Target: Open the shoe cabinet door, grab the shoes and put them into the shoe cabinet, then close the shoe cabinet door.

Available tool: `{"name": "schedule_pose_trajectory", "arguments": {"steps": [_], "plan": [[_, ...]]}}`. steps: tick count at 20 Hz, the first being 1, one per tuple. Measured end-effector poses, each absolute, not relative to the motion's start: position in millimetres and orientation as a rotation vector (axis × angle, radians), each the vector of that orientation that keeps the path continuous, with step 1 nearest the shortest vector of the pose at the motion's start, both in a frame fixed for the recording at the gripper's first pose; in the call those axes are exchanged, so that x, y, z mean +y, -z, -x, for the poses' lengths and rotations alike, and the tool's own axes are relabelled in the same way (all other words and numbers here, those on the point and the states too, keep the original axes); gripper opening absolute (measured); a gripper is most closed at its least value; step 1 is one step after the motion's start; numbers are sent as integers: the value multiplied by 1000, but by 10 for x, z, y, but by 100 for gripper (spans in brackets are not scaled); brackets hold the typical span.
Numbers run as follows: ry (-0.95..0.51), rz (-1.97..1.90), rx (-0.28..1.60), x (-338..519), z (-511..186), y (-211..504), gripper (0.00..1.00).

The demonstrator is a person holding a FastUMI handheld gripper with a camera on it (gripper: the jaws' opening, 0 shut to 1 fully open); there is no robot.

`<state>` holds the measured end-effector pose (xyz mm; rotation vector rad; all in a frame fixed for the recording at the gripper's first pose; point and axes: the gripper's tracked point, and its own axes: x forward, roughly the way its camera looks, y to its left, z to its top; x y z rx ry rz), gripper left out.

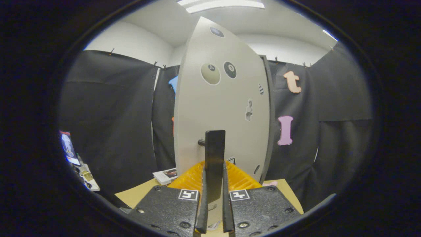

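Shoe cabinet door (223, 108), a tall pale grey panel, stands upright just ahead of the gripper and takes up the middle of the scene, with the dark edge of the cabinet body (270, 115) showing along its right side. Round stickers sit on the panel's face: a pale ball sticker (210, 73) and a black ball sticker (230, 69) side by side in the upper half, a dark one higher up near the top, and a few smaller stickers toward the right edge. Black cloth (111, 118) hangs as the far wall to the left and right of the door, below a white wall and ceiling.

A black upright handle (215, 154) stands off the lower part of the door on a short dark peg at its left side. The gripper (214, 210) is clamped on this handle, both fingers pressing its lower end from left and right, with almost no gap left between them.

Behind the fingers, at the foot of the door, lies a ribbed yellow-orange thing (241, 179), partly hidden by the gripper. It rests on a tan surface (135, 196). A small printed box or booklet (166, 175) lies on that surface to the left, near the door's lower left corner. Further left, near the cloth's base, sits a cluster of small items, too blurred to tell.
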<state>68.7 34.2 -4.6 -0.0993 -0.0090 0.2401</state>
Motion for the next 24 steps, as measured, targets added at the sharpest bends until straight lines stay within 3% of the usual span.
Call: {"name": "schedule_pose_trajectory", "arguments": {"steps": [8,11,17,24], "plan": [[-30,113,-58,-239,-709,-36,5],[39,90,-68,-535,-731,-71,4],[-99,-35,-36,-404,-644,29,4],[-31,20,-39,-565,-577,76,4]]}}
